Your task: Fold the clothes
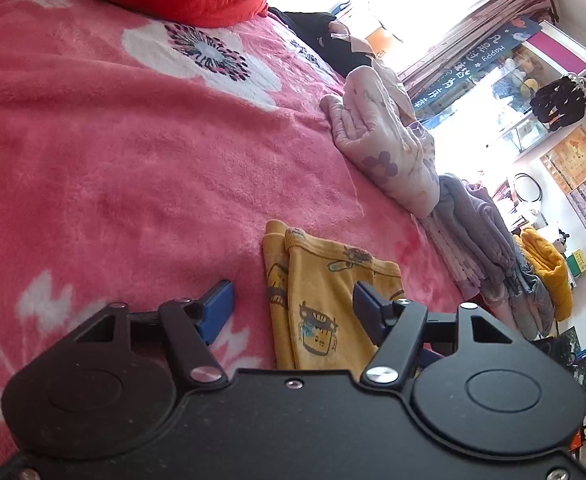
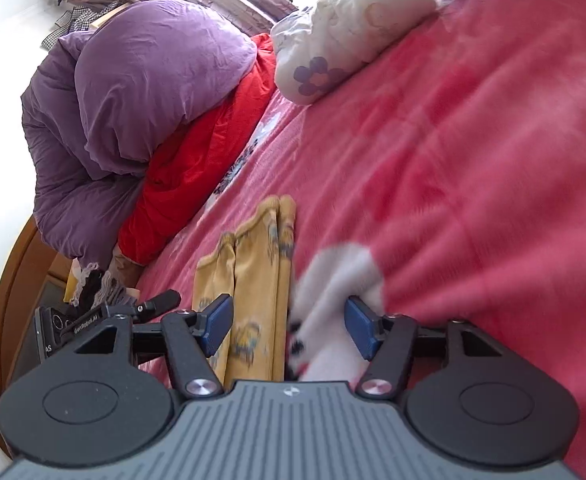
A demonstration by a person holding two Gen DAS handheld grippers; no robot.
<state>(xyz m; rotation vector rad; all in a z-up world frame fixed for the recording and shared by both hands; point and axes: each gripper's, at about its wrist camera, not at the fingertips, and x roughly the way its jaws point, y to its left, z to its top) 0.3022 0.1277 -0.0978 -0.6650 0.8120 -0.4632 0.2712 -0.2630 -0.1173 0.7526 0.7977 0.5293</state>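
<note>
Yellow printed garment (image 1: 317, 304) is seen folded flat on the pink flowered blanket (image 1: 133, 152). Left gripper (image 1: 293, 312) is held just above its near end, jaws released; the garment lies between the blue pads, nearer the right-hand one, with nothing pinched. In the right wrist view, right gripper (image 2: 287, 324) is likewise spread open and empty, with the garment (image 2: 253, 264) lying ahead, toward the left pad. A white flowered bundle (image 1: 385, 148) is seen farther off on the blanket.
</note>
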